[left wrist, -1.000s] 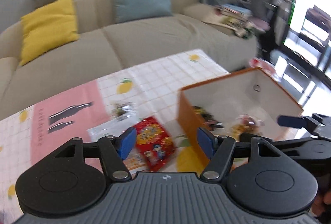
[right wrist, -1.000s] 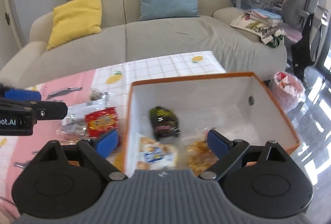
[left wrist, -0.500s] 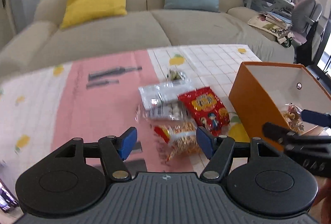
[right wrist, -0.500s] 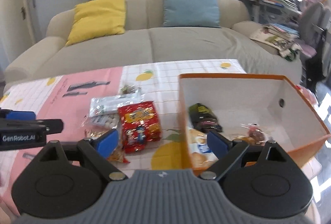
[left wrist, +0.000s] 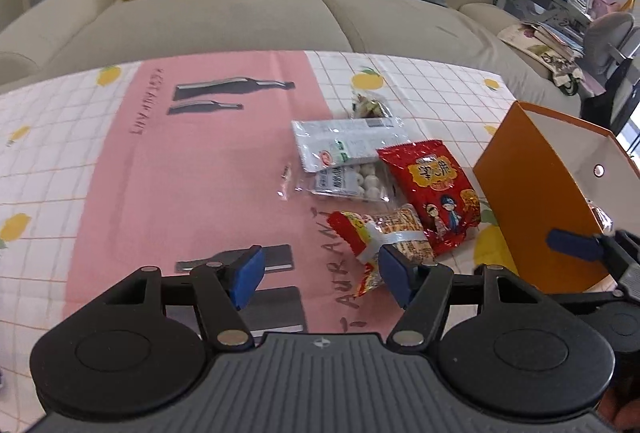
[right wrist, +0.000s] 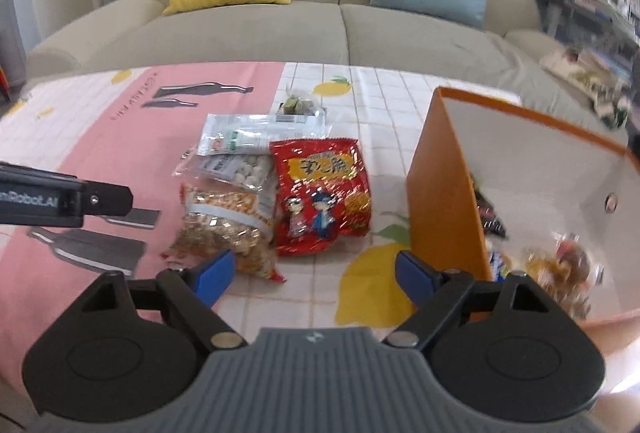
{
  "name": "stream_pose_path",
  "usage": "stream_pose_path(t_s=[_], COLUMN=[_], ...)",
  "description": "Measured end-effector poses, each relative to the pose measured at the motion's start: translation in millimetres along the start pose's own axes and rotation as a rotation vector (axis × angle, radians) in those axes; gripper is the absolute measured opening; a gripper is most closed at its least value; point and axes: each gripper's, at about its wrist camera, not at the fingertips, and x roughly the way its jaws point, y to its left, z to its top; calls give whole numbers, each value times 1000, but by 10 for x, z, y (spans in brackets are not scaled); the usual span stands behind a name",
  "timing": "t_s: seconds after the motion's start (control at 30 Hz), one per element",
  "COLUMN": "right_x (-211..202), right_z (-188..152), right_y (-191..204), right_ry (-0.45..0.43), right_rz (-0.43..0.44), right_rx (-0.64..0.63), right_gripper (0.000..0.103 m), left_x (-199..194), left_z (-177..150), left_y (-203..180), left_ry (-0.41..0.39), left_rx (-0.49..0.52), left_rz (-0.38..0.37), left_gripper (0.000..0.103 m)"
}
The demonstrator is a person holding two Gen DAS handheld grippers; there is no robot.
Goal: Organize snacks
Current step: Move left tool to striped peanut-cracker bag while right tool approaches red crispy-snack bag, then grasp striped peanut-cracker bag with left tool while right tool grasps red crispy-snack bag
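**Both claws open above the snack pile**

The left claw (left wrist: 320,275) and right claw (right wrist: 310,275) hang with fingers spread, holding nothing. On the tabletop (right wrist: 96,137) a red snack bag (right wrist: 322,195), a peanut bag (right wrist: 228,225), a bag of white candies (right wrist: 244,169) and a white packet (right wrist: 256,135) lie touching, just left of the orange box (right wrist: 440,193), which holds several snacks.

Bright, even daylight; soft shadows only. Strong fisheye bowing plus dark corner vignetting in both views. Motion smear at right edge of right-wrist view, over the orange box (right wrist: 444,189) interior.
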Motion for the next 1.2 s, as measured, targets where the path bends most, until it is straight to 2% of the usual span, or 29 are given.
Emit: stream_pose_path(t_s=[0.1, 0.2, 0.37, 0.47, 0.6, 0.7, 0.8, 0.87, 0.97, 1.2], right_x=[53, 147, 296, 372, 432, 473, 514, 548, 602, 793], right_z=[38, 62, 76, 67, 28, 27, 26, 32, 54, 122], right_y=[26, 70, 115, 106, 104, 93, 94, 99, 92, 81], right_ry=[-17, -27, -41, -24, -18, -20, -26, -28, -28, -6], right_rz=[9, -19, -43, -33, -25, -11, -6, -3, 13, -9], right_rx=[-48, -106, -199, -199, -195, -185, -183, -186, -173, -131], right_gripper=[83, 78, 77, 77, 76, 77, 79, 81, 85, 86], left_x=[88, 187, 414, 561, 757, 823, 844, 855, 800, 601], left_z=[28, 64, 124, 149, 162, 147, 147, 158, 189, 331], left_y=[-29, -87, -168, -174, -145, -127, -113, -84, -41, 53], left_ry=[19, 41, 83, 118, 203, 216, 213, 217, 195, 102], left_rx=[-31, -60, -98, -143, -202, -227, -242, -267, -276, -253], left_rz=[-49, -92, -120, -131, -110, -129, -156, -164, -147, -76], left_gripper=[77, 80, 80, 79, 74, 74, 58, 51, 47, 46])
